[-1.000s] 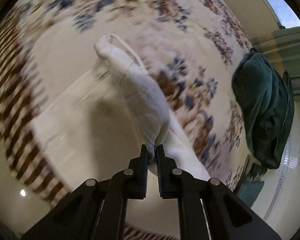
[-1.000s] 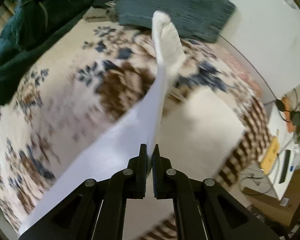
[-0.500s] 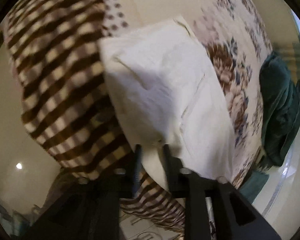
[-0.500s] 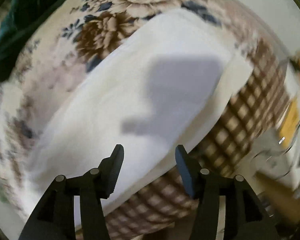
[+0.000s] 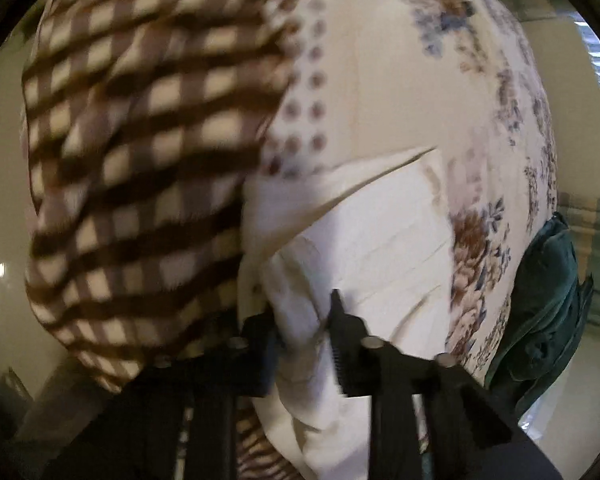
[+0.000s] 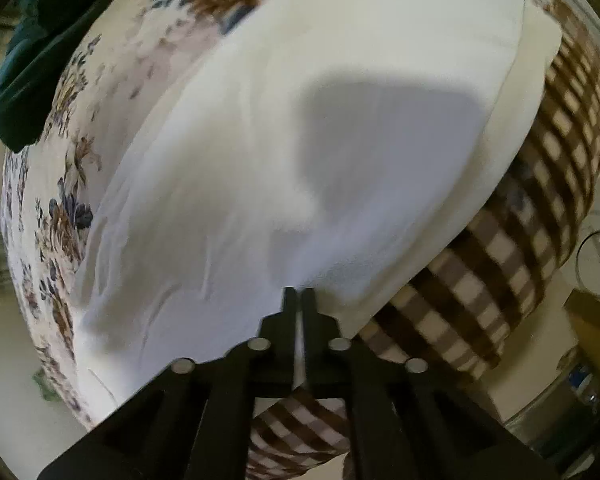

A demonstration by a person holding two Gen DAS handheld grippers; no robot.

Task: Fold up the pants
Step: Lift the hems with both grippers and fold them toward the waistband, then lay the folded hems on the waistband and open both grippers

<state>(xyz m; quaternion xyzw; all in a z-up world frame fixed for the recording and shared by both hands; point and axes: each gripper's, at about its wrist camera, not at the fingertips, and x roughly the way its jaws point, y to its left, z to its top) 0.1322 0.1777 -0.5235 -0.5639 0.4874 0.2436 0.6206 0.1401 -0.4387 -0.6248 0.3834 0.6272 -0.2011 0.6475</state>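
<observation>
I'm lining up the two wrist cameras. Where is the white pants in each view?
Left wrist: white pants lower centre, running down between the left gripper's fingers.
Right wrist: pants fill the centre, above the right gripper.
Shared landmark: brown checked blanket, left of the pants in the left view, lower right in the right.

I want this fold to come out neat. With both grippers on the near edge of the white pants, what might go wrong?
The left gripper has bunched white pants between its closing fingers, which may leave a crease. The right gripper pinches only the very hem, so it may slip. The pants lie by the bed's edge, over the checked blanket, and might slide off.
</observation>
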